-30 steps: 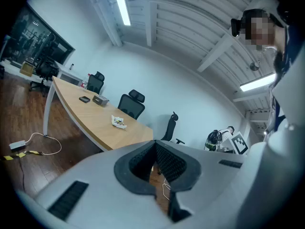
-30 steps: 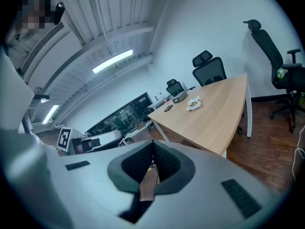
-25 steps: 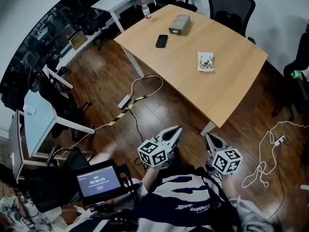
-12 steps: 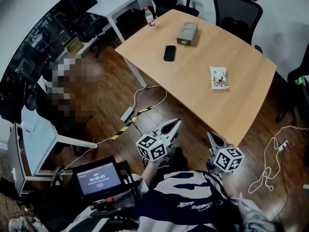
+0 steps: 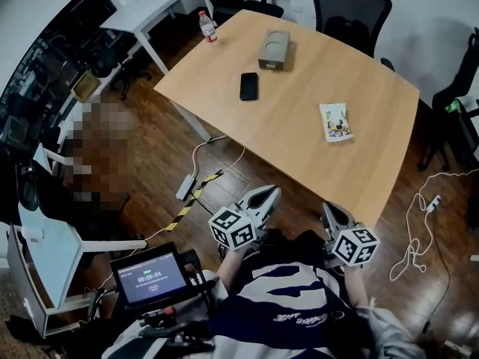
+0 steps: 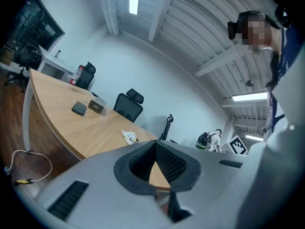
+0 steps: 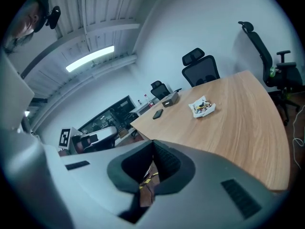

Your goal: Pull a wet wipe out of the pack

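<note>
The wet wipe pack [image 5: 335, 122], a small white packet with colourful print, lies flat on the wooden table [image 5: 284, 118] toward its right side. It also shows as the packet [image 6: 130, 137] in the left gripper view and the packet [image 7: 202, 107] in the right gripper view, far ahead of both. My left gripper [image 5: 268, 195] and right gripper [image 5: 328, 209] are held close to the body, over the floor short of the table's near edge. Both are shut with nothing between the jaws.
On the table lie a black phone [image 5: 249, 86], a grey box [image 5: 274, 48] and a bottle [image 5: 206, 27] at the far corner. Black office chairs [image 5: 352, 10] stand behind. Cables [image 5: 200, 172] and a white cord [image 5: 416, 234] run over the floor. A timer screen [image 5: 150, 277] sits low left.
The head view has shifted, so the table sits a little differently in frame. Both grippers stay shut near the body, in about the same place.
</note>
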`<state>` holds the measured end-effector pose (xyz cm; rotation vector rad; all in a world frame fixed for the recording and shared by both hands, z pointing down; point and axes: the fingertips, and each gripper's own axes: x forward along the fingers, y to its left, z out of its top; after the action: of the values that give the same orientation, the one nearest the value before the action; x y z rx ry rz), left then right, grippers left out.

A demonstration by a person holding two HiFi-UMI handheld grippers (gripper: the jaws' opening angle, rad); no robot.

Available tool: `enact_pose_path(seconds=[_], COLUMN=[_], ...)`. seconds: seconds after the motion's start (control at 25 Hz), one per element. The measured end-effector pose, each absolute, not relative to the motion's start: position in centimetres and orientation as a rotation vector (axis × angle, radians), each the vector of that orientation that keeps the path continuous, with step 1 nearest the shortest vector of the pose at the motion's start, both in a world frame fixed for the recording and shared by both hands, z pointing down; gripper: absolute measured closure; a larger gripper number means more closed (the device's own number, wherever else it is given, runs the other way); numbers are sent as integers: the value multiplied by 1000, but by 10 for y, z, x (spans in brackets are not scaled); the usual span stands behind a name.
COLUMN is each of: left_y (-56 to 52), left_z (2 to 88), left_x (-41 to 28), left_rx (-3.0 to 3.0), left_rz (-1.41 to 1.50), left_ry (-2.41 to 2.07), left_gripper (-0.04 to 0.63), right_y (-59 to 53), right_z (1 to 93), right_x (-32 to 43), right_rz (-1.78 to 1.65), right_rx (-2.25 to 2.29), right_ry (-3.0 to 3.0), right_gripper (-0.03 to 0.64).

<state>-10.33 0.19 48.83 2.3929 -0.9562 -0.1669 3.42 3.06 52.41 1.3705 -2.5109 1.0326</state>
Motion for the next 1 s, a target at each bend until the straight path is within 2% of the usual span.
enact_pose_path(seconds=[0.36, 0.68, 1.0], left_y=[-27, -97, -160], left_z=[515, 523, 541], left_x=[-66, -47, 6], left_rx=[2384, 2364, 2380], left_rz=[-96, -61, 79], left_ry=[-802, -842, -800], left_gripper=[594, 594, 594], right_y=[2, -73, -137], right_z=[544, 544, 549], right_x=[67, 92, 136], right_rz=[1087, 1074, 1117], right_rx=[1487, 1463, 1488], right_ry=[-2406, -2435, -2442], right_gripper=[627, 627, 627])
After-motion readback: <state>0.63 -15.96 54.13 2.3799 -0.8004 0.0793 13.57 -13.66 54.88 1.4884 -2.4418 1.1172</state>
